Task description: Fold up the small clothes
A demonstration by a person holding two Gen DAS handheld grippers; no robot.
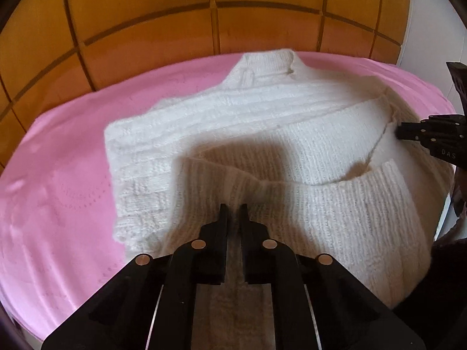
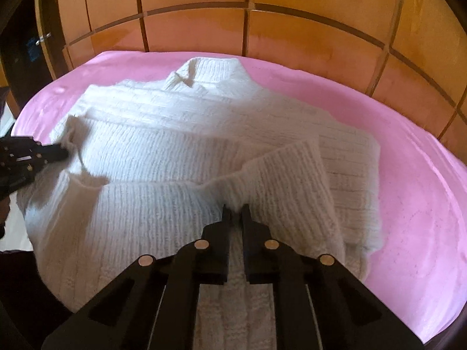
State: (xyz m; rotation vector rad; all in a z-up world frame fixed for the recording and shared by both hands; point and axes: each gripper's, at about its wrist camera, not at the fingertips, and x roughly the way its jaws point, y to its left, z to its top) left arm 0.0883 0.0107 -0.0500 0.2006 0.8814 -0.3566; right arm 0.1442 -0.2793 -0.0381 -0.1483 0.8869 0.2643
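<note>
A white knitted sweater (image 1: 233, 110) lies on a pink cloth (image 1: 58, 180), collar at the far side, both sleeves folded across the body. My left gripper (image 1: 234, 208) is shut on the near hem of the sweater, which is lifted and folded over towards the collar. My right gripper (image 2: 235, 210) is shut on the same hem (image 2: 163, 204) further right. Each gripper shows at the edge of the other's view: the right one in the left wrist view (image 1: 400, 131), the left one in the right wrist view (image 2: 62, 151).
The pink cloth (image 2: 408, 189) covers a table, with its edges curving round on all sides. An orange tiled floor (image 1: 175, 23) lies beyond the far edge. A white wall (image 1: 432, 23) stands at the right, dark furniture (image 2: 26, 49) at the left.
</note>
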